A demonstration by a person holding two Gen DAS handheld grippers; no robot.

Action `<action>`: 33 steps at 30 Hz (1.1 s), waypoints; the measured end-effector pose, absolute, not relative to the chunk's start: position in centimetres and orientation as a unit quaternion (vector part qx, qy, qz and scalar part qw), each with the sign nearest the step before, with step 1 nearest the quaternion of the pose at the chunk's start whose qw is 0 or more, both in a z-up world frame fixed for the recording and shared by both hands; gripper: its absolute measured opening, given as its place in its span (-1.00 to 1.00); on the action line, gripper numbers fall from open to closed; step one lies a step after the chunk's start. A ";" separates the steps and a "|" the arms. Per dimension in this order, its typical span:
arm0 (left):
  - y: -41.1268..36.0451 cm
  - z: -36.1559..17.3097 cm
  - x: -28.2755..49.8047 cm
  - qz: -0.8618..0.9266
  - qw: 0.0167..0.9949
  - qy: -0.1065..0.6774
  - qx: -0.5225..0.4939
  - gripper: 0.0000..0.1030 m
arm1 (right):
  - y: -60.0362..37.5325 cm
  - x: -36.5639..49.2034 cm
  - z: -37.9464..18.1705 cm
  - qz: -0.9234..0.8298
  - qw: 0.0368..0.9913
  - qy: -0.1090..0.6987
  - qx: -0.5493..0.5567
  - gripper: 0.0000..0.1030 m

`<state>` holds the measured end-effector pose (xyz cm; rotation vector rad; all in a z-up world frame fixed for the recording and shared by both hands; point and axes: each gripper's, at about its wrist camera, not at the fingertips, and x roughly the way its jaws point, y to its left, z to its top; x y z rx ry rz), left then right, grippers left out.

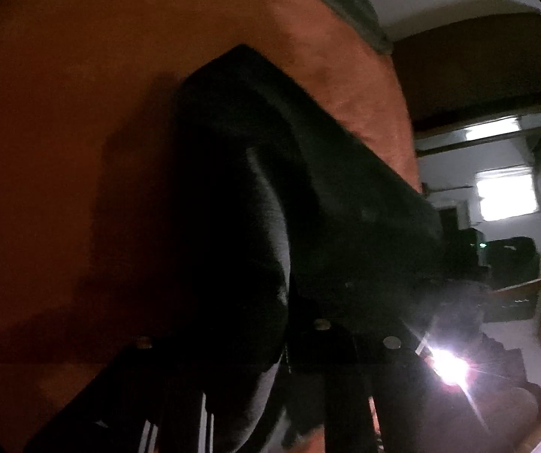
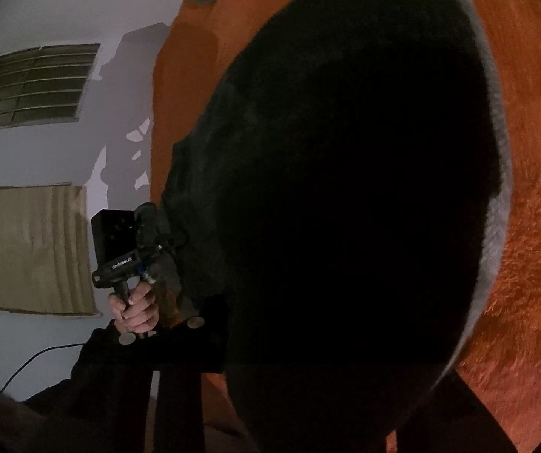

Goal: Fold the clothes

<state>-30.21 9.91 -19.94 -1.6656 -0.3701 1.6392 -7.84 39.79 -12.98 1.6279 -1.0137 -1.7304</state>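
Note:
A dark garment [image 1: 327,170] hangs in front of an orange fleece blanket [image 1: 62,151]. In the left wrist view a fold of it runs down between the fingers of my left gripper [image 1: 270,302], which is shut on the cloth. In the right wrist view the same garment [image 2: 346,151] fills most of the frame, with a grey inner edge [image 2: 497,226] along its right side. It lies between the fingers of my right gripper [image 2: 327,339], whose tips it hides. My left gripper [image 2: 157,234], held in a hand [image 2: 134,309], grips the garment's left edge.
The orange blanket [image 2: 534,226] spreads behind the garment. A white wall with a barred window [image 2: 32,87] and a cardboard sheet [image 2: 25,249] is at the left. A bright lamp [image 1: 447,366], a lit window [image 1: 504,196] and a wooden frame [image 1: 534,302] are at the right.

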 end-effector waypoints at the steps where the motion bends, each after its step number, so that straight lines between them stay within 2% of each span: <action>1: 9.9 -19.0 -30.3 0.642 0.383 -0.145 -0.648 -0.73 | 39.9 -8.0 -12.2 -0.646 0.278 -0.380 0.601 -0.44; 4: 10.2 -15.2 -31.3 0.657 0.388 -0.152 -0.629 -0.73 | 40.1 -8.8 -9.0 -0.657 0.286 -0.381 0.585 -0.45; 14: 15.9 -0.3 -33.5 0.711 0.381 -0.157 -0.570 -0.73 | 41.4 -14.7 6.9 -0.699 0.315 -0.348 0.539 -0.45; 20: 16.1 7.6 -34.7 0.736 0.364 -0.140 -0.554 -0.73 | 43.8 -16.8 13.0 -0.703 0.317 -0.345 0.535 -0.45; 26: 20.8 10.3 -39.3 0.743 0.350 -0.143 -0.553 -0.73 | 46.2 -22.6 14.8 -0.689 0.319 -0.365 0.538 -0.44; 30: 24.6 9.1 -44.7 0.737 0.344 -0.151 -0.562 -0.73 | 50.7 -28.9 14.6 -0.679 0.320 -0.364 0.552 -0.44; 33: 24.2 7.4 -50.1 0.730 0.344 -0.166 -0.567 -0.73 | 53.3 -34.7 14.1 -0.675 0.317 -0.357 0.563 -0.44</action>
